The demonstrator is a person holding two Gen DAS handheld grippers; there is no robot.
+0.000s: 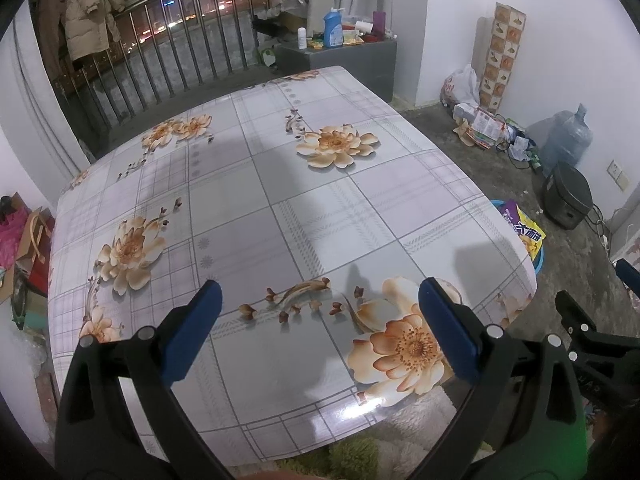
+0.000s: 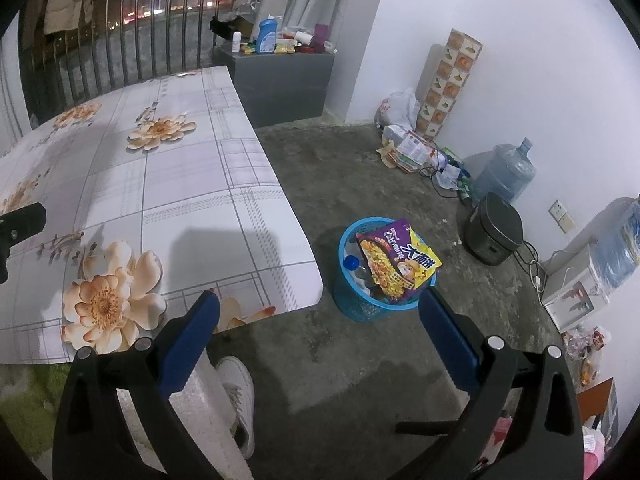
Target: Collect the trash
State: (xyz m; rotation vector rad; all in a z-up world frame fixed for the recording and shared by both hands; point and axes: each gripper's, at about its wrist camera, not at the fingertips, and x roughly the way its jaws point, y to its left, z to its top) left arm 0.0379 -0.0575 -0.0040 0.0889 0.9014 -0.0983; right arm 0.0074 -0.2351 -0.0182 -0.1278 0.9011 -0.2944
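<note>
Snack bag [image 2: 400, 262] with illegible Chinese print sits atop blue basket [image 2: 352, 304].

A lived-in home, looking out from a room beside a night-time balcony railing.

Here's a table [image 1: 280, 208] under a glossy floral tablecloth, and behind it a metal railing [image 1: 176, 60] with city lights beyond and a padded coat [image 1: 90, 12] hanging above. Just past the table's far corner, a grey cabinet [image 2: 280, 80] carries a blue detergent bottle [image 2: 267, 36] and small household clutter. On the bare concrete floor right of the table sits a blue waste basket [image 2: 360, 300] stuffed with a snack bag [image 2: 400, 260], and farther right along the white wall, a rice cooker [image 2: 494, 234], a water jug [image 2: 506, 172], a water dispenser [image 2: 576, 284] and a wall socket [image 2: 562, 214].
</note>
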